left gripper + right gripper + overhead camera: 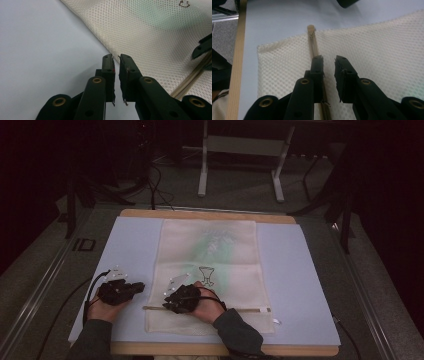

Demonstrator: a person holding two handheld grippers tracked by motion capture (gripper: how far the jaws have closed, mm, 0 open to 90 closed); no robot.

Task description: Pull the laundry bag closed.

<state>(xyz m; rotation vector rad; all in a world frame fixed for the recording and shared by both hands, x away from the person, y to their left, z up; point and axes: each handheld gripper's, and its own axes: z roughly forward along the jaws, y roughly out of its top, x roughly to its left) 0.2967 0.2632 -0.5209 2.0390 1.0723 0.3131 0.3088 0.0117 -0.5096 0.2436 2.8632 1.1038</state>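
A cream mesh bag point(210, 245) lies flat on a pale blue mat point(135, 245). A tan zipper strip point(240, 309) crosses the bag near its front edge. My left gripper point(140, 286) rests on the mat just left of the bag. In the left gripper view its jaws point(116, 57) stand a narrow gap apart with nothing between them, beside the mesh point(150, 30). My right gripper point(167, 303) lies over the bag's front left corner and points left. Its jaws point(329, 58) stand slightly apart over the mesh point(374, 45). The zipper strip point(312, 40) runs under the left jaw.
The mat covers a wooden table whose edge point(200, 214) shows at the back and along the side point(235, 62). A small dark outline drawing point(206, 275) and a faint green patch point(217, 245) mark the bag. A metal stand point(240, 150) and cables lie on the floor beyond.
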